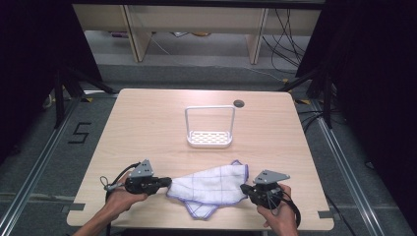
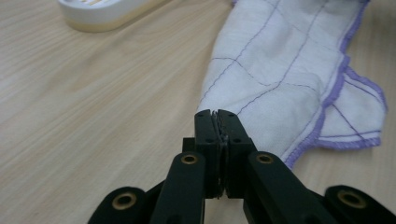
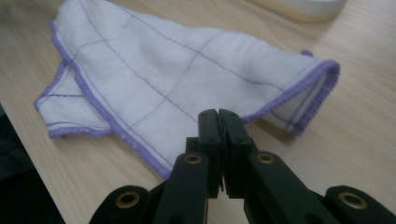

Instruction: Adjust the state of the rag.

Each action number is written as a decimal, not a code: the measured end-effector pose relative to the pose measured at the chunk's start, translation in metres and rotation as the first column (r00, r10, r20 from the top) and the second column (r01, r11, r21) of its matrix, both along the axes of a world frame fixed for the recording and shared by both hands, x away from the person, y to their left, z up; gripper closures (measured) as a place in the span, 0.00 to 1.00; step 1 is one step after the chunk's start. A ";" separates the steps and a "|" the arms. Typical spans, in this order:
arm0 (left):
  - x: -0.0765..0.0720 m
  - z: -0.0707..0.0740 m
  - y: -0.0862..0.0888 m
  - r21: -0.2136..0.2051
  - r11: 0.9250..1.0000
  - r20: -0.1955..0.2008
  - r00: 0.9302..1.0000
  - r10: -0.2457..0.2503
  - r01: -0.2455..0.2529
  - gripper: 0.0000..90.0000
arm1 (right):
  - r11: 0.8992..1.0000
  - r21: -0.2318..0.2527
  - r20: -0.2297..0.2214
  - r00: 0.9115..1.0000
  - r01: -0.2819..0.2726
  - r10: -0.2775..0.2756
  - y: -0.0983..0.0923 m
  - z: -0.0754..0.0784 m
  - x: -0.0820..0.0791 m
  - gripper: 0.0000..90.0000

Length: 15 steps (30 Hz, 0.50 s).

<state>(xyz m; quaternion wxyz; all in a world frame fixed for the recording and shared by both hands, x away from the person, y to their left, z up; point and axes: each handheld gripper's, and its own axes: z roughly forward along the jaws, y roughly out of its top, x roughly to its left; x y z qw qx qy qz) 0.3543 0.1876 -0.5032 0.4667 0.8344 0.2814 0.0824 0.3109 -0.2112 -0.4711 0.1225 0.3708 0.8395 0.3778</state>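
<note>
In the high view, a white cloth [image 1: 209, 188] with purple hems lies near the counter's [image 1: 147, 128] front edge, between both grippers; a white rack [image 1: 209, 129] stands well apart beyond.

In the left gripper view, the left gripper [image 2: 217, 114] is clenched at the cloth's edge.

In the right gripper view, the right gripper [image 3: 218, 113] is clenched against the hem.

Overhead forward; gripper views (close) share cloth [image 2: 280, 70].
</note>
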 end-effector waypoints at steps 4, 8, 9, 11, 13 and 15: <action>0.005 0.001 0.008 -0.020 0.999 -0.011 0.999 0.036 -0.036 0.97 | 0.998 -0.006 0.019 0.998 -0.057 0.057 0.020 0.011 0.006 0.99; 0.008 0.000 0.012 -0.037 0.998 -0.037 0.998 0.045 -0.046 0.97 | 0.997 0.060 0.025 0.999 -0.038 0.037 0.030 0.025 0.028 0.99; 0.009 -0.001 0.013 -0.039 0.998 -0.046 0.998 0.046 -0.048 0.97 | 0.996 0.085 0.032 0.999 -0.027 0.025 0.031 0.027 0.036 0.99; 0.011 -0.004 0.014 -0.045 0.997 -0.056 0.996 0.062 -0.064 0.97 | 0.995 0.100 0.045 0.999 0.009 -0.014 0.034 0.029 0.054 0.99; 0.014 -0.006 0.016 -0.034 0.996 -0.060 0.995 0.077 -0.079 0.97 | 0.994 0.103 0.038 0.998 0.043 -0.047 0.035 0.027 0.071 0.99; 0.016 -0.008 0.018 -0.020 0.996 -0.065 0.994 0.084 -0.085 0.97 | 0.994 0.092 0.033 0.997 0.060 -0.063 0.036 0.022 0.087 0.99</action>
